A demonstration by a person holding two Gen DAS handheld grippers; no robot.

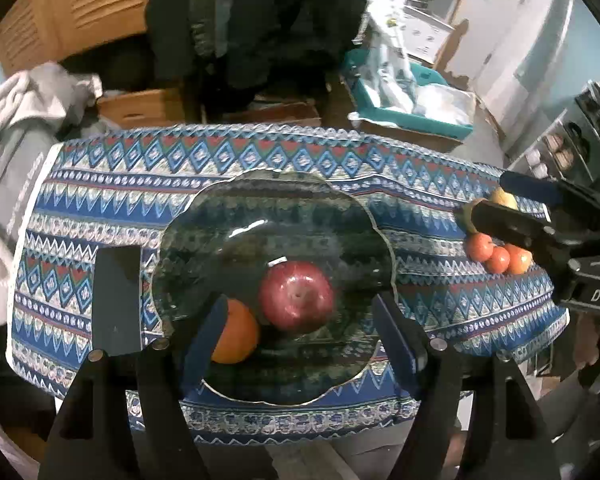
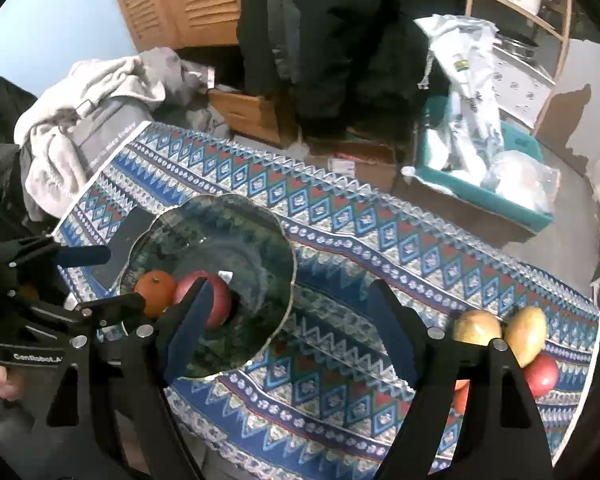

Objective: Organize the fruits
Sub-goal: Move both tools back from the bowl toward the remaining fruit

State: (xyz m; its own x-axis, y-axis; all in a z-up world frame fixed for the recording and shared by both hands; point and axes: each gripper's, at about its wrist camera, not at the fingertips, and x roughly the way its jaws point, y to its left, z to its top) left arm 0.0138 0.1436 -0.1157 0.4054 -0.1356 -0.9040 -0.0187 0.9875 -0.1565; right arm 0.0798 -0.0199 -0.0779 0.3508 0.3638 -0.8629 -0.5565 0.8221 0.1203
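Observation:
A scalloped glass bowl (image 1: 180, 220) (image 2: 290, 280) sits on the patterned tablecloth (image 1: 440, 184). In it lie a red apple (image 1: 296, 296) (image 2: 220, 304) and an orange (image 1: 238, 334) (image 2: 156, 292), touching each other. My left gripper (image 1: 300, 338) (image 2: 124, 279) hangs open above the bowl with nothing between its fingers. My right gripper (image 2: 292, 332) (image 1: 490, 196) is open too and holds nothing, over the cloth right of the bowl. Near the cloth's right end lie two yellow-green apples (image 2: 476, 326), a red apple (image 2: 544, 374) and small orange fruits (image 1: 480, 246).
A dark flat rectangle (image 1: 116, 300) lies on the cloth left of the bowl. Grey clothes (image 2: 100, 92) are piled past the table's left end. Beyond the far edge stand a person in dark trousers (image 2: 340, 40), cardboard boxes (image 1: 140, 106) and a teal bin (image 2: 484, 196) of plastic bags.

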